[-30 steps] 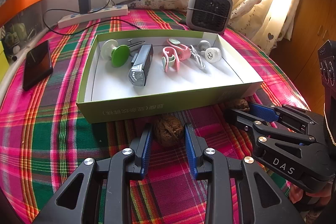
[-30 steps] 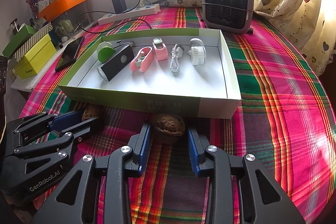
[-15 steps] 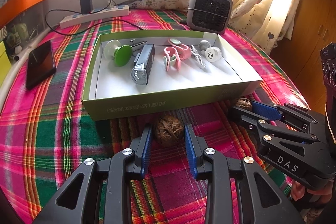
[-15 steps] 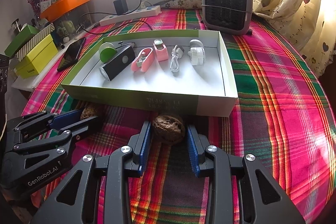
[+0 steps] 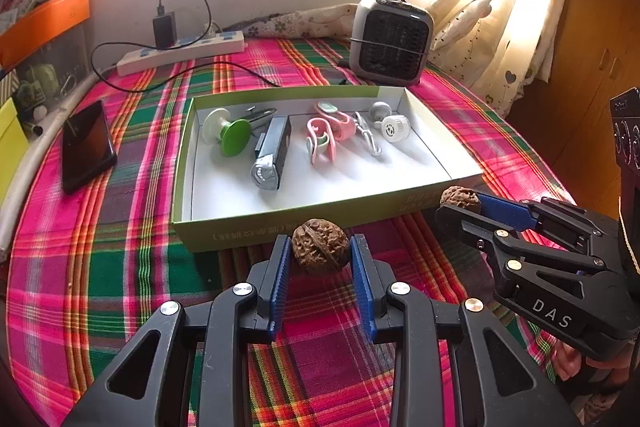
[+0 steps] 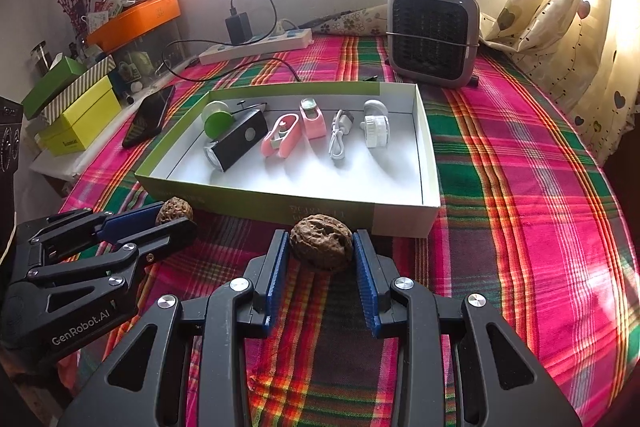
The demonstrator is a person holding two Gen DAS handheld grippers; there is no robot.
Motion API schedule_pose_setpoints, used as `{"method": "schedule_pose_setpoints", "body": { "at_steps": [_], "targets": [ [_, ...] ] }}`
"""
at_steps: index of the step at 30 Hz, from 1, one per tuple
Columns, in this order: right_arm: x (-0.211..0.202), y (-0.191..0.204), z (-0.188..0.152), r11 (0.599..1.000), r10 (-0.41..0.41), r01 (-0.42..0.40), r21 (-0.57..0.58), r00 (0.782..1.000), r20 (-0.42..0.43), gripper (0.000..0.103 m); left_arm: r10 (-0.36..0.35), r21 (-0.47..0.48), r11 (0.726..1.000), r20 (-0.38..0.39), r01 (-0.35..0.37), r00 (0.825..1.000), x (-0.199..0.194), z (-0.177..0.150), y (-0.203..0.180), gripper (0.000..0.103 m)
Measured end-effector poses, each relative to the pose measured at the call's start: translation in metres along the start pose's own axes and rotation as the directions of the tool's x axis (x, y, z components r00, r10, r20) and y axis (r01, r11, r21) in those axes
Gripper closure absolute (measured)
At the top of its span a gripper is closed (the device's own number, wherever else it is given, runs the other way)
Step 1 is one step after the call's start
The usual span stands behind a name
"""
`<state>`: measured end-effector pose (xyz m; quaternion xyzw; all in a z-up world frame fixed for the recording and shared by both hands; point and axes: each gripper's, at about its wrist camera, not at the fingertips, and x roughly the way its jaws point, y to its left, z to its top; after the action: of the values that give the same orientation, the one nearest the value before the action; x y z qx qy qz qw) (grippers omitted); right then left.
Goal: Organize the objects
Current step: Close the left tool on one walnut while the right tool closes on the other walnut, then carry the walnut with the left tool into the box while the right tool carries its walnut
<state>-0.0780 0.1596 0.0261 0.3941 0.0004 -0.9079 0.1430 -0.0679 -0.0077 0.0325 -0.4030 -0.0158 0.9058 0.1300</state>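
- Just in front of the green-and-white box (image 5: 320, 215), by its near wall, two walnuts are held, one in each gripper, above the plaid tablecloth (image 5: 100, 267).
- Left gripper (image 5: 320, 253): jaws narrowed onto the left walnut (image 5: 320, 247); both blue pads (image 5: 280, 279) are pressed against its sides. In the right wrist view the same gripper (image 6: 176, 217) is seen side-on, with its walnut (image 6: 174, 211) pinched at the tips.
- Right gripper (image 6: 321, 247): jaws likewise closed to walnut width; the right walnut (image 6: 322, 247) is clamped between the pads (image 6: 366, 279). From the left wrist view this gripper (image 5: 460, 203) is seen near the box's front right corner, its walnut (image 5: 460, 197) at the tips.
- Whether either walnut is touching the cloth cannot be told.
- Inside the box, toward its far wall, a row is laid out: green-and-white spool (image 5: 226, 133), black bike light (image 5: 272, 155), two pink clips (image 5: 328, 135), white cable (image 6: 338, 135), white round gadget (image 6: 376, 125).
- Beyond the box: grey heater (image 6: 434, 35) and white power strip (image 5: 180, 53) with a black charger (image 5: 165, 31).
- Left of the box: black phone (image 5: 86, 147) lying flat on the cloth.
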Motion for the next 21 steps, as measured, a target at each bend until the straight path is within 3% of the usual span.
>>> {"method": "schedule_pose_setpoints", "body": {
  "at_steps": [8, 21],
  "targets": [
    [-0.007, -0.003, 0.016, 1.000, -0.009, 0.010, -0.015, 0.999, 0.034, 0.069, 0.008, 0.013, 1.000, 0.026, -0.008, 1.000, -0.003, 0.019, -0.001, 0.075],
    [0.014, -0.019, 0.040, 0.999, -0.032, 0.032, -0.006, 0.999, 0.020, 0.069, -0.001, 0.019, 1.000, 0.003, 0.001, 1.000, 0.026, 0.046, 0.001, 0.075]
  ]
}}
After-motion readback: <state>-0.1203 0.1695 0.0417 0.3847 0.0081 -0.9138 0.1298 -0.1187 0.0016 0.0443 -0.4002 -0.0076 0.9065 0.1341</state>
